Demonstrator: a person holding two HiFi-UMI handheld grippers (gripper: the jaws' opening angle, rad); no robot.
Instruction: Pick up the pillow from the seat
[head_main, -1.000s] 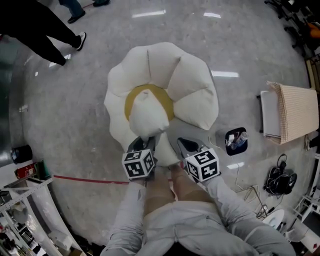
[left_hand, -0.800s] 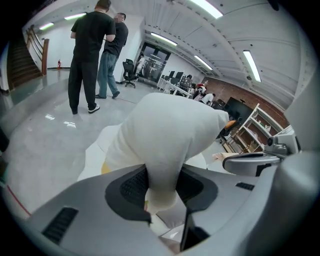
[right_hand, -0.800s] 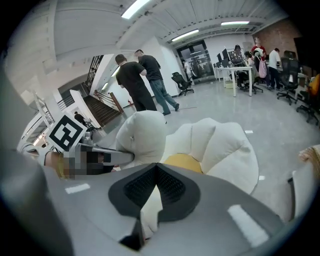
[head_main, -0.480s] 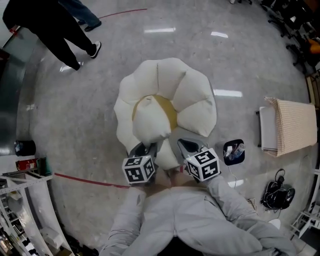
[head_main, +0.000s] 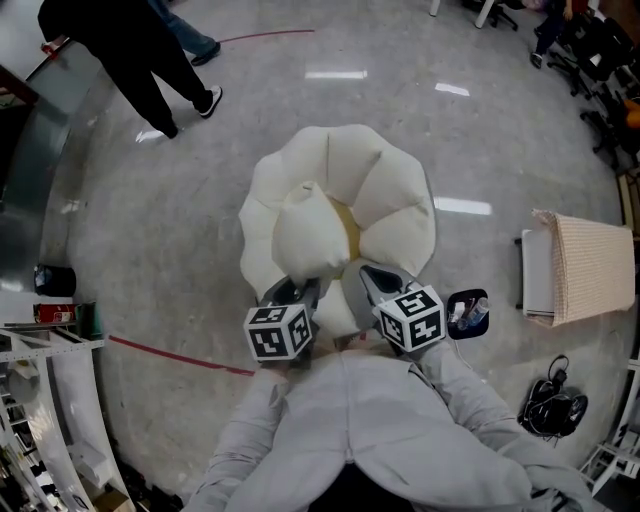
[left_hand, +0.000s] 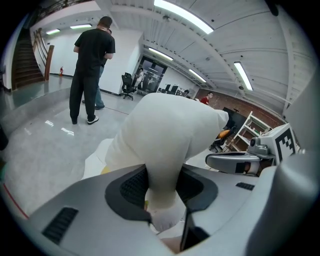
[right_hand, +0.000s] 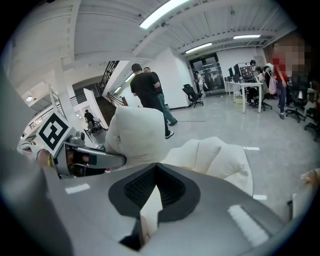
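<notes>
Room to move is widest on the bare grey floor (head_main: 150, 220) left of and beyond the seat (head_main: 395, 195); on the right a small table draped with checked cloth (head_main: 585, 265) and a black caddy (head_main: 467, 312) stand near the seat's edge; white shelving (head_main: 50, 400) closes the near left corner, with a red floor line (head_main: 180, 355) running toward it; a person in black (head_main: 130, 40) stands well beyond the seat.

The white pillow (head_main: 310, 232) hangs over the seat's yellow centre, its bulk covering the left half of that centre; the left gripper (head_main: 295, 290) has its jaws partly apart with the pillow's narrowed lower end squeezed between the pads; the right gripper (head_main: 375, 280) sits just beside it at the seat's near rim, jaws brought together at the tips on a thin white fold that looks like the pillow's corner.

Only the left gripper view shows how the pillow bunches between the pads and bulges above them, with a staircase (left_hand: 25, 60) at far left; only the right gripper view shows the seat's petals from the side, free of the pillow, and desks (right_hand: 250, 87) with people far right; the head view alone shows the clutter round the seat.
</notes>
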